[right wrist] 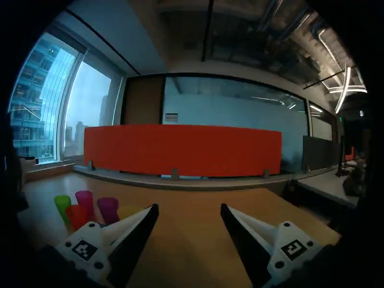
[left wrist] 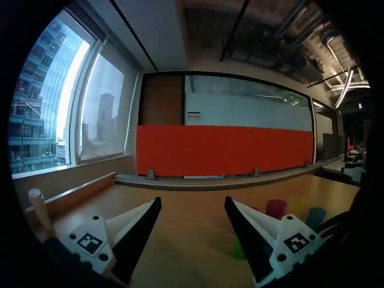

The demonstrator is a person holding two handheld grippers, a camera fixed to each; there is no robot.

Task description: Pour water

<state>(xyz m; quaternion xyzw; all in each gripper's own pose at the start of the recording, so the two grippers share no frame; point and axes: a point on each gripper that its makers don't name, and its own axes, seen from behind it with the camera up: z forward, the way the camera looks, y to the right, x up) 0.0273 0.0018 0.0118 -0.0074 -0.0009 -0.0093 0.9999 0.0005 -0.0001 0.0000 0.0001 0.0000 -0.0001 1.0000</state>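
Wooden tabletop (left wrist: 192, 240) is being shown across the lower half of both views, w/ an orange partition (left wrist: 225, 150) being stood along its far edge and tall windows (left wrist: 62, 105) being lit at upper left. In the left gripper view, the left gripper (left wrist: 192, 199) is being held wide open over bare wood at bottom centre, fingers well apart, nothing being gripped btwn them. Coloured cups are being seen at lower right of that frame: a pink cup (left wrist: 276, 209), a yellow cup (left wrist: 296, 205) and a blue cup (left wrist: 315, 217) near one another, plus a green cup (left wrist: 238, 249) being partly hidden by the right-hand finger. A wooden peg (left wrist: 38, 207) is being stood near-upright at lower left, by the table's raised edge. In the right gripper view, the right gripper (right wrist: 189, 206) is likewise being held wide open at bottom centre, w/ nothing in its grasp. A cup cluster (right wrist: 85, 201) is being seen at lower left of that frame, just beyond the left-hand finger: green, magenta, purple and red ones, close together. Whether any cup is holding water can't be told.
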